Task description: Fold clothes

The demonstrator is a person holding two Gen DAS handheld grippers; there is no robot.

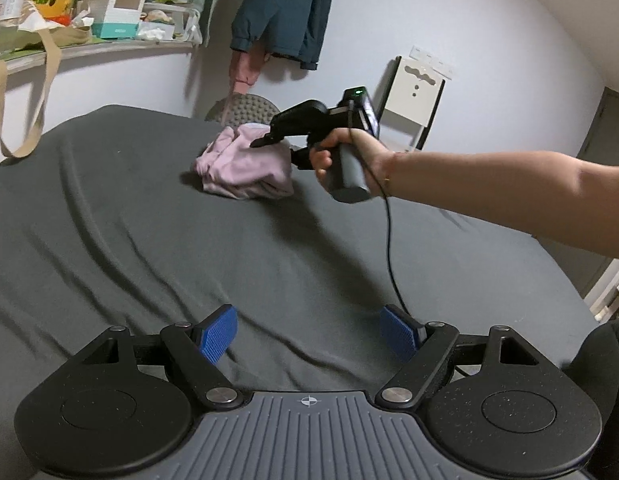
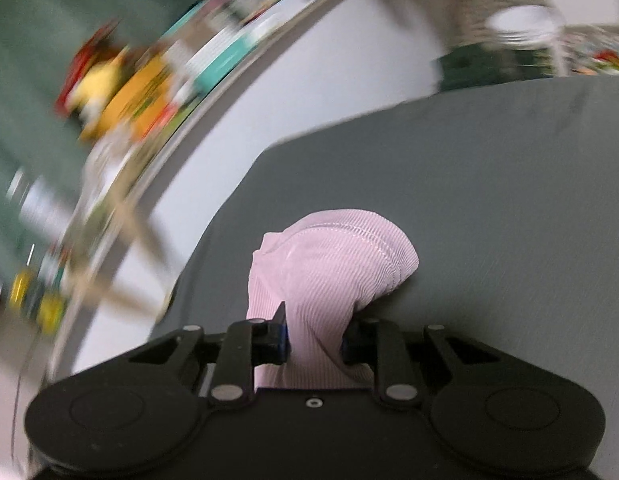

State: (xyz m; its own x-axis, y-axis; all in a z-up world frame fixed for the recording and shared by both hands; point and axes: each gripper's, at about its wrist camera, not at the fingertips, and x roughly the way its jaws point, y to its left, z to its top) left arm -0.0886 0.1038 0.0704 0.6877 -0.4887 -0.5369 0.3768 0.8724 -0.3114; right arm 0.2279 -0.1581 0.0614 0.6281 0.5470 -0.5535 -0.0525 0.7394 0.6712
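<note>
My right gripper [image 2: 314, 340] has its jaws clamped on the pink garment [image 2: 329, 272]; my left gripper [image 1: 309, 330] has its jaws wide, empty, above the bed [image 1: 109, 220].

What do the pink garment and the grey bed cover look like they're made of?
Pink garment: looks like soft ribbed knit, matte, with fine parallel ribs and a stitched hem.
Grey bed cover: seems a smooth, matte sheet fabric, lying in soft wrinkles; the fibre can't be told.
</note>
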